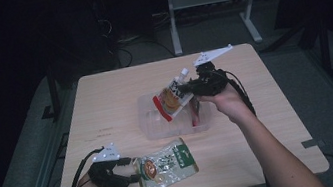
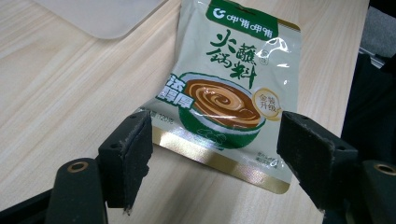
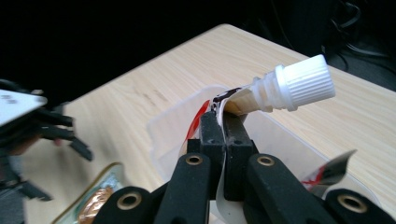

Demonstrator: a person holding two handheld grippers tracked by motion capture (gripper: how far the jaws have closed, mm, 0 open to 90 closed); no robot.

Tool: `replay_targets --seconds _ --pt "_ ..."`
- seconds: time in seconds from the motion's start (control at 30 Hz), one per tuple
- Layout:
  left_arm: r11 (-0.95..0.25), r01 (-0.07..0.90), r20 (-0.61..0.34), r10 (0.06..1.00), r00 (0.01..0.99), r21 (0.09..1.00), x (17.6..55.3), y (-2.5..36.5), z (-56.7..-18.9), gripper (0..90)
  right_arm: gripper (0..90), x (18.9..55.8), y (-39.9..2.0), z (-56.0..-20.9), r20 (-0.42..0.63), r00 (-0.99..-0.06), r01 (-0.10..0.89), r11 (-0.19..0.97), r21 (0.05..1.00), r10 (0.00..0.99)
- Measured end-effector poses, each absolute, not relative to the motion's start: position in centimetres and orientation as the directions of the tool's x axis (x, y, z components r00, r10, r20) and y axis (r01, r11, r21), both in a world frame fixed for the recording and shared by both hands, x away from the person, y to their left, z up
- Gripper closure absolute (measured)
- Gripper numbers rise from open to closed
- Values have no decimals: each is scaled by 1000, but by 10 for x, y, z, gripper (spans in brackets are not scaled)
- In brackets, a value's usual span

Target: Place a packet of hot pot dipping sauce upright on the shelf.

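Green sauce packet [image 2: 223, 93] btwn open left gripper [image 2: 215, 154] jaws.

Desk frame [image 1: 210, 0] (behind), dark floor [image 1: 8, 164].

A light wooden table [image 1: 104, 98] stands in a dark room on grey floor [image 1: 297, 67]. Beyond the table, a white desk frame [image 1: 210, 0] rises beside tangled cables [image 1: 119, 45].
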State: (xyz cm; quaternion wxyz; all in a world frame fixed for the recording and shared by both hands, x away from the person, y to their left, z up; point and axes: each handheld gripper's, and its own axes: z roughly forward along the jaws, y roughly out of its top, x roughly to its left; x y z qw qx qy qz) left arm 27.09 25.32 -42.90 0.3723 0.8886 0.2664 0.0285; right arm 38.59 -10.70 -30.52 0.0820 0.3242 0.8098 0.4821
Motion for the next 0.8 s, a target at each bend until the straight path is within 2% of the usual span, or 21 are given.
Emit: replay_targets --seconds 0.3,0.8 --pt "-578 458 -154 497 854 675 271 253 -430 264 890 395 -105 -318 163 -734 486 342 804 660" --pt "-583 463 -161 495 854 668 270 251 -431 265 860 395 -101 -328 150 -715 512 365 777 683"
